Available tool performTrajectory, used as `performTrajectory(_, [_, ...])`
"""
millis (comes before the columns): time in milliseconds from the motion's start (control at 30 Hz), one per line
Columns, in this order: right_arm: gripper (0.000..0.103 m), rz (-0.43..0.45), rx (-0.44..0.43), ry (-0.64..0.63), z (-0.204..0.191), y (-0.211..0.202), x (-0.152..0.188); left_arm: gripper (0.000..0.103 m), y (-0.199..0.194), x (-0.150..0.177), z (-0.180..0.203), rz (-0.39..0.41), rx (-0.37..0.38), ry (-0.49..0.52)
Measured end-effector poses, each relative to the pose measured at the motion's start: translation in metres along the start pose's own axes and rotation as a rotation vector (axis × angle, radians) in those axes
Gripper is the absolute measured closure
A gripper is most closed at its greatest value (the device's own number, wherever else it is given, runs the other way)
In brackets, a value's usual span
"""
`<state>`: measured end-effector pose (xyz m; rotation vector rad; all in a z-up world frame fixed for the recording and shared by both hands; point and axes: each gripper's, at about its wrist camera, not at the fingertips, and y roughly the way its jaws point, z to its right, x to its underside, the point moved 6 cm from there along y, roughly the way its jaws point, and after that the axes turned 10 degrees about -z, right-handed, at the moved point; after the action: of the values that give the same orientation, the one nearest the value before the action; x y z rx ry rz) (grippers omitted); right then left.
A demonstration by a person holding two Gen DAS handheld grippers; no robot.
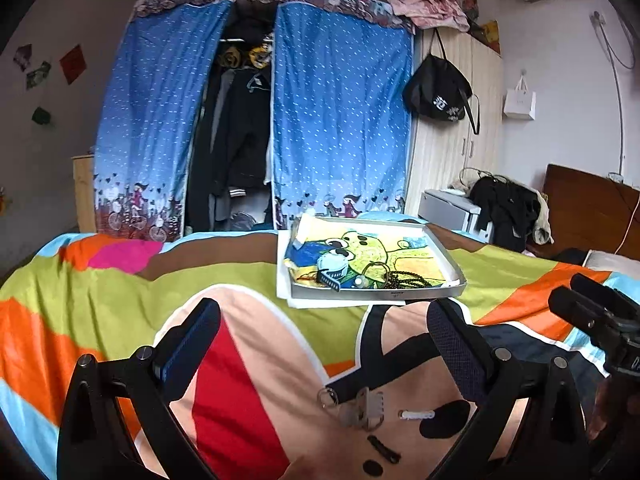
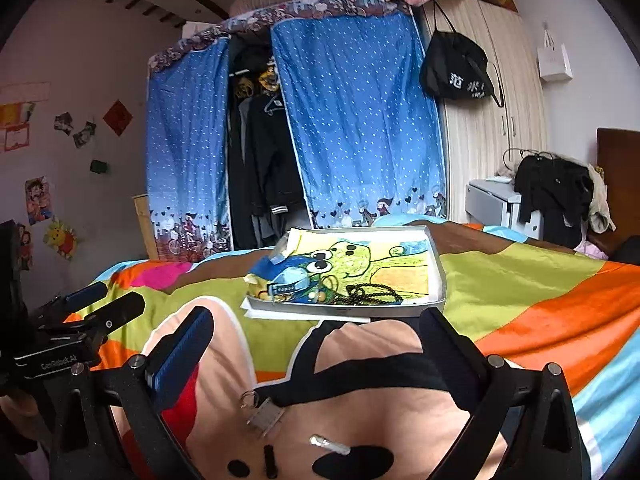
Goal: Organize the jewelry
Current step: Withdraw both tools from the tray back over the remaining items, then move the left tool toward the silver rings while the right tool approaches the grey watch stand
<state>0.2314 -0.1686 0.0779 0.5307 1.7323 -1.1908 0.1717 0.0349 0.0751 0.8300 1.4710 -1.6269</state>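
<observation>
Jewelry lay in two places on the colourful bedspread (image 1: 100,280). In the middle of both views a shallow grey tray (image 1: 456,272) held a black bead necklace (image 1: 404,279), a blue-strapped watch (image 1: 334,270) and a small ring-shaped piece (image 1: 376,268), all on a cartoon drawing.

Low in the frames, loose on the bedspread, were a metal clip with a ring (image 2: 262,414), a white hair clip (image 2: 330,445) and a small black clip (image 2: 271,462).

The left gripper (image 1: 324,320) had its jaws spread wide with nothing between them. The right gripper (image 2: 316,334) was likewise wide apart and empty. Both hovered above the loose pieces and touched none.
</observation>
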Motion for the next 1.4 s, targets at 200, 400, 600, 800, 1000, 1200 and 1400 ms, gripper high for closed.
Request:
performTrajectory(200, [0.0, 0.021, 0.02, -0.015, -0.014, -0.022, 0.03, 0.002, -0.025, 0.03, -0.007, -0.004, -0.058, -0.014])
performTrajectory(400, [0.0, 0.006, 0.057, 0.028, -0.014, -0.031, 0.066, 0.002, -0.035, 0.062, -0.011, -0.017, -0.083, -0.009])
performTrajectory(600, [0.0, -0.069, 0.111, 0.07, -0.005, -0.024, 0.108, 0.002, -0.022, 0.096, -0.015, -0.101, -0.068, 0.003])
performTrajectory(800, [0.0, -0.148, 0.141, 0.106, 0.0, -0.019, 0.141, 0.002, -0.007, 0.128, -0.02, -0.185, -0.124, 0.04])
performTrajectory(1000, [0.0, -0.217, 0.163, 0.145, 0.005, -0.015, 0.167, 0.002, 0.006, 0.147, -0.022, -0.247, -0.125, 0.071])
performTrajectory(1200, [0.0, -0.283, 0.165, 0.17, 0.005, -0.008, 0.186, 0.002, 0.011, 0.156, -0.025, -0.267, -0.127, 0.092])
performTrajectory(1400, [0.0, -0.337, 0.166, 0.19, 0.003, 0.003, 0.199, 0.002, 0.022, 0.164, -0.029, -0.318, -0.111, 0.093])
